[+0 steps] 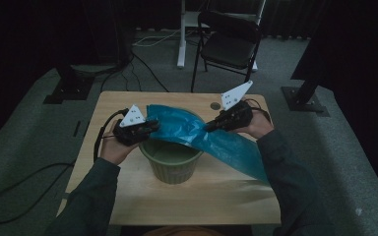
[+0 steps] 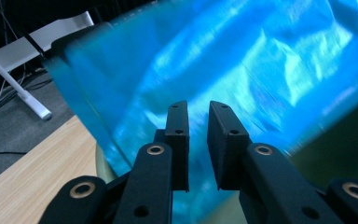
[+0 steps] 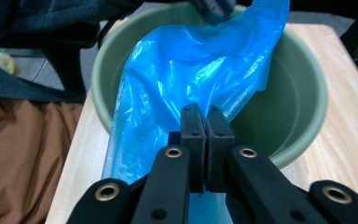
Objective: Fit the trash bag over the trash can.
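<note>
Blue plastic bag (image 1: pixel 197 132), thin and glossy, stretches above a green pot (image 1: pixel 171 162) on the table (image 1: pixel 128 196) in the high view. Left gripper view: left gripper (image 2: pixel 198 140) stands slightly parted, wrinkled film behind. Right gripper view: right gripper (image 3: pixel 205 140) pinches the bag's edge over the pot.

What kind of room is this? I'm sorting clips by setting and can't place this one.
Probably a lab or recording studio, not a home: a small wooden table on grey carpet, black stand bases bolted either side, loose cables on the floor, and a folding chair behind.
</note>
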A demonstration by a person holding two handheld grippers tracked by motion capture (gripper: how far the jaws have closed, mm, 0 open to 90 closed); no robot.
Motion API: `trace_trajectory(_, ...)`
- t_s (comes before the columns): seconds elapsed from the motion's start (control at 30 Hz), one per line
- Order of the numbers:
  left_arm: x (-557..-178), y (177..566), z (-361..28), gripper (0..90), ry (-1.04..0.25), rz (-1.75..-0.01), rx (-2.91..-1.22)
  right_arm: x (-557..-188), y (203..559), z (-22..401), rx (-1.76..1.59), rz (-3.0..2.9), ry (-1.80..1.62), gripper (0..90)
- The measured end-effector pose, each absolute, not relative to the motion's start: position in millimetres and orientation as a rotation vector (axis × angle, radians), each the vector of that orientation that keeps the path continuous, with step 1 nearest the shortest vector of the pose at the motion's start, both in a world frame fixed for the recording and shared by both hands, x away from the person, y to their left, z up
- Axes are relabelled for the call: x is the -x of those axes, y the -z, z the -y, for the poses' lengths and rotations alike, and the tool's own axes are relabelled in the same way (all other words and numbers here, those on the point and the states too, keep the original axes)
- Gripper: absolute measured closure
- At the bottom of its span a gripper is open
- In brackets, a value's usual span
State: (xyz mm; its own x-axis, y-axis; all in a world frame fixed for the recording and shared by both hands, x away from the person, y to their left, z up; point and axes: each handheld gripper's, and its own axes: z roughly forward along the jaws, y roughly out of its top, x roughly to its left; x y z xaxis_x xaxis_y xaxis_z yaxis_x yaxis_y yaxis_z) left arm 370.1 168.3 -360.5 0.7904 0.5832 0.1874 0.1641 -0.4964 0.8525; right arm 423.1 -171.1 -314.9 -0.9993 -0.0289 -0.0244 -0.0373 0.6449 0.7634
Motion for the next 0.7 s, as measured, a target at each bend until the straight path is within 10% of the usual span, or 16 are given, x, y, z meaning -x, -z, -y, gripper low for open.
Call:
trace_trajectory(0.5, -383.8, 348.1, -182.6, 67.9, -0.632, -0.689, -1.926, -416.9, 316.8, 173.2, 0.117, -2.925, -1.240, 88.6)
trace_trajectory(0.7, -386.6, 354.3, -173.1, 81.0, -0.626, -0.673, -2.000, -418.6, 315.0, 173.3, 0.110, -2.900, -1.277, 88.5)
